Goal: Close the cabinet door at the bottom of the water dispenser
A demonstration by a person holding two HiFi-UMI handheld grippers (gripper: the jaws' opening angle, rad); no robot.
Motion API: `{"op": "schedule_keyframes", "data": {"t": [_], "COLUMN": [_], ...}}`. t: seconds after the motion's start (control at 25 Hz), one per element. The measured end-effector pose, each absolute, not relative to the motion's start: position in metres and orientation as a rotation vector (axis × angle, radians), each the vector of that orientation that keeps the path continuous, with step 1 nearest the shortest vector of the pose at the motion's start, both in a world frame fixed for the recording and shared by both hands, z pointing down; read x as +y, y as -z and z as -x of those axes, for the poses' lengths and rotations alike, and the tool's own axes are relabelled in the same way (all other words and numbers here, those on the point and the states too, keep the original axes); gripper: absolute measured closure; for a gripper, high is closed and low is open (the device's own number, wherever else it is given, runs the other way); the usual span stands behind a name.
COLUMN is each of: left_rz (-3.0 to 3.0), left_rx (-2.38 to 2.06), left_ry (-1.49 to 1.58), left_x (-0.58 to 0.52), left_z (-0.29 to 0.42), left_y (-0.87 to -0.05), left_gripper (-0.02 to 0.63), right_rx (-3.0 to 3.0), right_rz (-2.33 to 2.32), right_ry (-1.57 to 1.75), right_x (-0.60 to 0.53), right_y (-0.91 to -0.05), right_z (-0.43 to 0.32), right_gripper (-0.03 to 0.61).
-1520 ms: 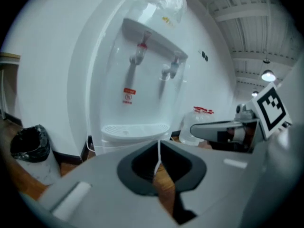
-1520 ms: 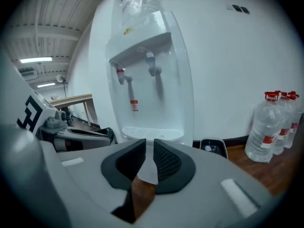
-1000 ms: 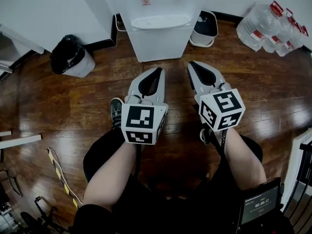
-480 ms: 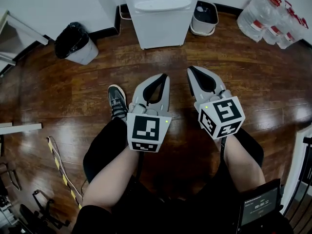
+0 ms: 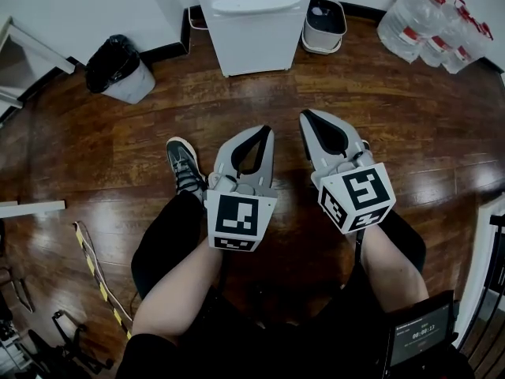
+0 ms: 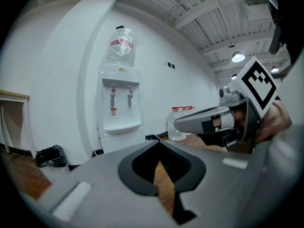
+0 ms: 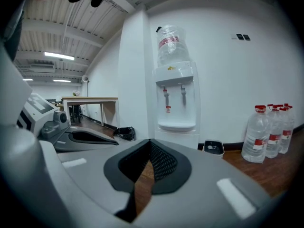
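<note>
The view has been drawn back over the last second: the water dispenser [image 5: 252,22] now sits higher and smaller at the top of the head view than it did a moment ago, and more wooden floor [image 5: 394,133] is opened up between it and the two tools. The cabinet door [image 5: 256,54] at its foot is seen as a flat white front with no gap or swung panel showing, so the closing is judged done and a retreat is under way.

The left gripper [image 5: 266,131] is held low over the floor, well apart from the dispenser, its jaws clenched tip to tip with nothing between them; only floorboards are seen through the hollow. The right gripper [image 5: 304,115] is carried just beside it, a little further forward, jaws likewise pressed together and empty.

Both forearms are stretched forward and side by side, both tools aimed at the dispenser and tipped slightly downward. A black-bagged bin [image 5: 118,73] is left standing off to the left.
</note>
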State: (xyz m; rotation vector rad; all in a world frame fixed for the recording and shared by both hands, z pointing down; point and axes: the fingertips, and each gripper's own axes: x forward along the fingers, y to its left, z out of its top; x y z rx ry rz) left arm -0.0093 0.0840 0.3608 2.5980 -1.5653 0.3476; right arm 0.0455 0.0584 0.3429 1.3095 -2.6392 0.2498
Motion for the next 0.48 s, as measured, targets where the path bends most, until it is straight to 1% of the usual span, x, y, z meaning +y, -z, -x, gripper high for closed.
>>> {"op": "schedule_keyframes", "data": {"t": [0.48], "left_rz": [-2.568], "left_rx": [-1.54], "left_ry": [-0.304], "left_x": [0.0822], "left_z": [0.0147], "left_y": [-0.3574], "left_gripper": [0.594], "right_rx": [-2.667], "right_rz": [-1.262], "right_ry": [-0.232], "right_x": [0.0677], "right_y": [-0.3386], "right_z": [-0.0381], "right_gripper": [0.574]}}
